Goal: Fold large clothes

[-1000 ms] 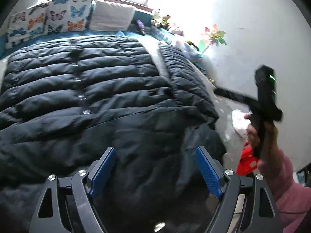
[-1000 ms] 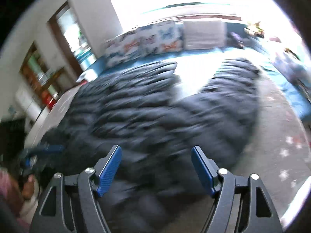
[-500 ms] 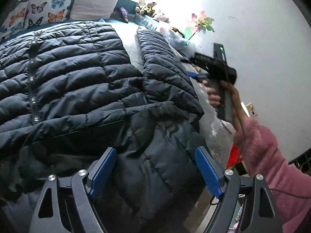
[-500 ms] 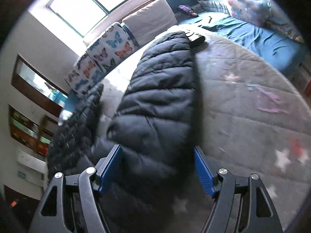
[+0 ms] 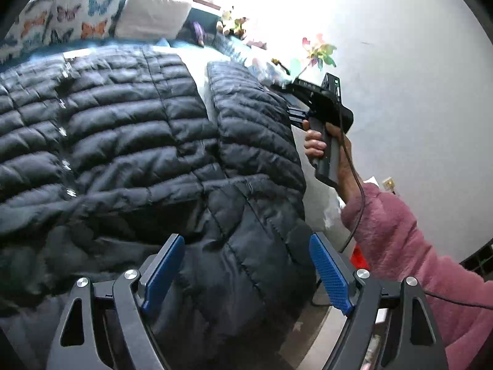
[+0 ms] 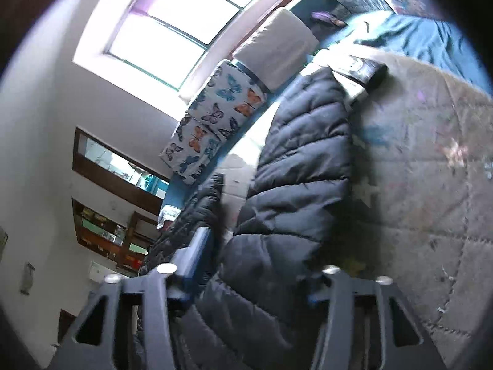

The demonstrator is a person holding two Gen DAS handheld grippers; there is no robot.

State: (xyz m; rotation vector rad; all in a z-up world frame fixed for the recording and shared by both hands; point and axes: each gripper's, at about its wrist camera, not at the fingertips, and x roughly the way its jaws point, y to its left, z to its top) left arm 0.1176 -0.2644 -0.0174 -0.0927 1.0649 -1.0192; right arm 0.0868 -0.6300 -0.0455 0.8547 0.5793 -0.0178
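No lettering to read anywhere here: nothing legible on the walls or the bedding, only butterfly prints on the cushions [image 5: 77,21].

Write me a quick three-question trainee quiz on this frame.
1. True or false: the left gripper is clamped on the black puffer jacket.
2. Where is the butterfly pillow? A) beside the white pillow at the far end of the bed; B) on the floor; C) on top of the jacket.
3. Which part of the jacket lies between the fingers of the right gripper?

Key
1. False: it hovers open over the jacket.
2. A.
3. The sleeve; the jaws are closing with it between them.
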